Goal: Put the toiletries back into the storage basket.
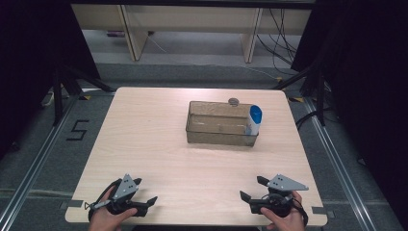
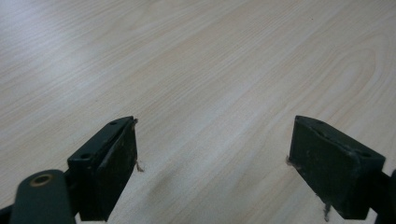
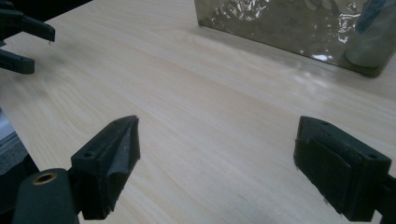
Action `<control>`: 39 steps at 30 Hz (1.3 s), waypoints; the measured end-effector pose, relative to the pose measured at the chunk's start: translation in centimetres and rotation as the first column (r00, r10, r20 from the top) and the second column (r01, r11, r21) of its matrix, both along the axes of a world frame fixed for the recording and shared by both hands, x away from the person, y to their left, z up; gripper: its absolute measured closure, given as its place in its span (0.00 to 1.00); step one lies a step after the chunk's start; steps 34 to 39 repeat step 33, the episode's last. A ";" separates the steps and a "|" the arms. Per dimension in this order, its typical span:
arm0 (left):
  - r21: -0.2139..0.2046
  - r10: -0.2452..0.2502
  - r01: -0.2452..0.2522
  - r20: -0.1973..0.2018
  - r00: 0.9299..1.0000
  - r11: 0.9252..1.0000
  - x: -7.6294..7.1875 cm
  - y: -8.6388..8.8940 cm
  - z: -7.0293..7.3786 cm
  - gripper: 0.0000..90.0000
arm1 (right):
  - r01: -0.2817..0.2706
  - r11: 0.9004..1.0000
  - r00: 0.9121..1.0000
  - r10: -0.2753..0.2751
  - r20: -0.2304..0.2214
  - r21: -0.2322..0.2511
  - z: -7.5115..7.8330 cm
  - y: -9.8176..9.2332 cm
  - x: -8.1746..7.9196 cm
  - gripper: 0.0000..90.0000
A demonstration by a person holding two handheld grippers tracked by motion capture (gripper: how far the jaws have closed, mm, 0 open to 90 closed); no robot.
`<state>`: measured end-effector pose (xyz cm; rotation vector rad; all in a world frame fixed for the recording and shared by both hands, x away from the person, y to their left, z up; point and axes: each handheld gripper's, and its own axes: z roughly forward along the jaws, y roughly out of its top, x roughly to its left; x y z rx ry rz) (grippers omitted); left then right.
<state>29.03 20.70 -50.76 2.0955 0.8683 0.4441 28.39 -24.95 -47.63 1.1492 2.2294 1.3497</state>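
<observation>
My left gripper (image 1: 144, 191) and my right gripper (image 1: 251, 188) sit at the near edge of the table (image 1: 149, 139), each held in one hand, well short of the clear plastic bin (image 1: 219, 131). Both point inward, toward each other. The left gripper's jaws stand wide apart with bare tabletop between them, clamped on nothing. The right gripper's jaws also stand wide apart and empty. The bin is the reference point: it stands beyond both grippers, toward the far side of the table, nearer to the right gripper than to the left. A white bottle with a blue cap (image 1: 254, 120) stands upright inside the bin, at its right end. A small round grey object (image 1: 234, 101) lies just behind the bin's far wall; its nature cannot be determined.
</observation>
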 end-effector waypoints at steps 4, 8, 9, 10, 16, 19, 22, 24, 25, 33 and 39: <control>-0.011 0.008 -0.008 0.007 1.000 1.000 -0.1 -0.2 0.0 0.17 | -0.014 1.000 1.000 0.014 -0.002 0.000 -0.3 -0.1 -0.1 0.17; -0.010 0.009 -0.009 0.007 1.000 1.000 -0.1 -0.2 0.1 0.17 | -0.015 1.000 1.000 0.015 -0.001 -0.020 -0.3 -0.2 -0.2 0.17; -0.013 0.006 -0.006 0.011 1.000 1.000 -0.1 -0.2 0.0 0.17 | -0.029 1.000 1.000 0.029 -0.009 -0.008 -0.4 -0.1 -0.4 0.17; -0.013 0.006 -0.006 0.011 1.000 1.000 -0.1 -0.2 0.0 0.17 | -0.029 1.000 1.000 0.029 -0.009 -0.008 -0.4 -0.1 -0.4 0.17; -0.027 0.012 -0.011 0.012 1.000 1.000 -0.1 -0.4 -0.1 0.17 | -0.020 0.999 1.000 0.020 0.002 -0.026 -0.5 -0.4 -0.7 0.17; -0.019 0.012 -0.012 0.010 1.000 1.000 -0.2 -0.4 0.0 0.17 | -0.017 1.000 1.000 0.016 -0.005 -0.022 -0.6 -0.4 -0.8 0.17; -0.019 0.013 -0.012 0.010 1.000 1.000 -0.2 -0.4 0.0 0.17 | -0.024 0.999 1.000 0.023 -0.010 -0.033 -0.7 -0.4 -0.7 0.17; -0.020 0.013 -0.012 0.010 1.000 1.000 -0.2 -0.4 0.0 0.17 | -0.026 0.999 1.000 0.026 -0.011 -0.036 -0.7 -0.4 -0.6 0.17; -0.019 0.012 -0.012 0.010 1.000 1.000 -0.2 -0.4 0.0 0.17 | -0.024 0.999 1.000 0.023 -0.012 -0.038 -0.7 -0.4 -0.7 0.17; -0.019 0.011 -0.011 0.011 1.000 1.000 -0.1 -0.4 0.0 0.17 | -0.032 0.999 0.999 0.031 -0.015 -0.040 -0.7 -0.3 -0.6 0.17; -0.019 0.011 -0.011 0.011 1.000 1.000 -0.1 -0.4 0.0 0.17 | -0.032 0.999 0.999 0.031 -0.015 -0.040 -0.7 -0.3 -0.6 0.17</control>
